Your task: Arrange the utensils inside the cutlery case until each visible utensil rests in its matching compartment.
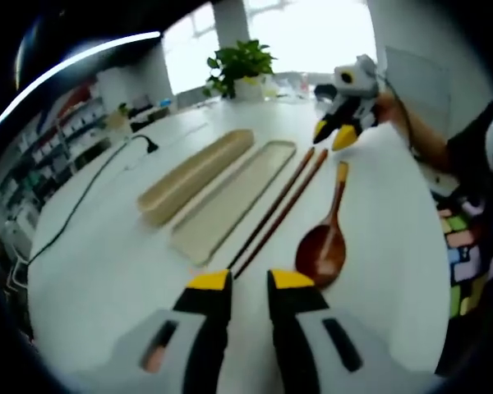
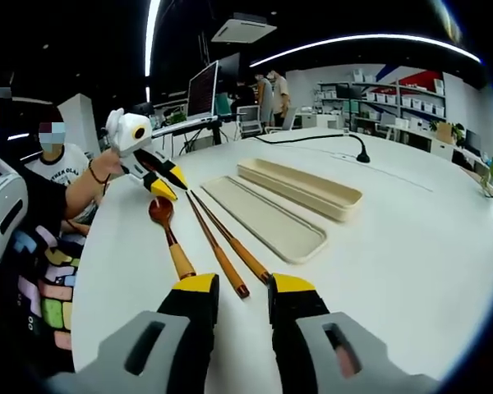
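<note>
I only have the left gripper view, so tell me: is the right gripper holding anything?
Observer: No. The right gripper is open and empty, its jaws just short of the thick ends of the chopsticks.
Operator: What lies nearest its left jaw?
Observer: The handle end of the spoon, lying on the table right ahead of that jaw.
Operator: Anything behind my own gripper?
Observer: Past the left gripper, a monitor stands on a desk beyond the table.
</note>
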`<action>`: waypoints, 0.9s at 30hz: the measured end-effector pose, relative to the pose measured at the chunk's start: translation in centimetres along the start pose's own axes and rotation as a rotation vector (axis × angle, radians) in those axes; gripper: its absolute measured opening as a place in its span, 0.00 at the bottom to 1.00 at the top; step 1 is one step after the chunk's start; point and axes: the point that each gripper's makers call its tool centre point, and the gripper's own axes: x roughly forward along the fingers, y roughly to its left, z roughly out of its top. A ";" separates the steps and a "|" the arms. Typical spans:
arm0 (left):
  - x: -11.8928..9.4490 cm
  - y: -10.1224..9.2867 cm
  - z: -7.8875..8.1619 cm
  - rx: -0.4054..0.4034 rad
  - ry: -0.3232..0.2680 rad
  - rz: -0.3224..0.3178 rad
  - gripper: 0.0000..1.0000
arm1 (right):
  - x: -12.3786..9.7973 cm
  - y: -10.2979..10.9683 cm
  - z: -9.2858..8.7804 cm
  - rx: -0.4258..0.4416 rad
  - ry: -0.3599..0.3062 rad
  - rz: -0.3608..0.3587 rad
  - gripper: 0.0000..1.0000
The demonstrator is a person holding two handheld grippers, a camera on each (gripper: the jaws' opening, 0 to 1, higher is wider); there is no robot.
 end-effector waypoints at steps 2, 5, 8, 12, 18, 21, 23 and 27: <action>0.0 -0.1 -0.1 -0.016 -0.002 -0.012 0.18 | 0.1 0.0 -0.1 -0.001 0.003 0.003 0.23; 0.1 -0.4 -0.2 -0.056 -0.003 -0.028 0.18 | 0.2 -0.2 -0.4 -0.012 0.021 0.001 0.24; 0.2 -0.3 -0.2 -0.078 -0.008 -0.037 0.18 | 0.3 -0.2 -0.6 -0.007 0.026 0.007 0.24; 0.2 -0.3 -0.1 -0.085 -0.013 -0.046 0.18 | 0.4 -0.3 -0.7 0.013 0.016 0.013 0.23; 0.5 -0.3 0.2 -0.088 -0.029 -0.056 0.17 | 0.5 -0.4 -0.6 0.010 0.006 0.026 0.20; 0.6 -0.4 0.3 -0.086 -0.034 -0.059 0.16 | 0.5 -0.6 -0.6 -0.006 0.008 0.023 0.18; 0.6 -0.5 0.3 -0.083 -0.038 -0.060 0.14 | 0.5 -0.6 -0.6 -0.026 0.007 0.026 0.18; 0.7 -0.3 0.3 -0.090 -0.047 -0.055 0.10 | 0.7 -0.5 -0.5 -0.052 0.001 0.027 0.18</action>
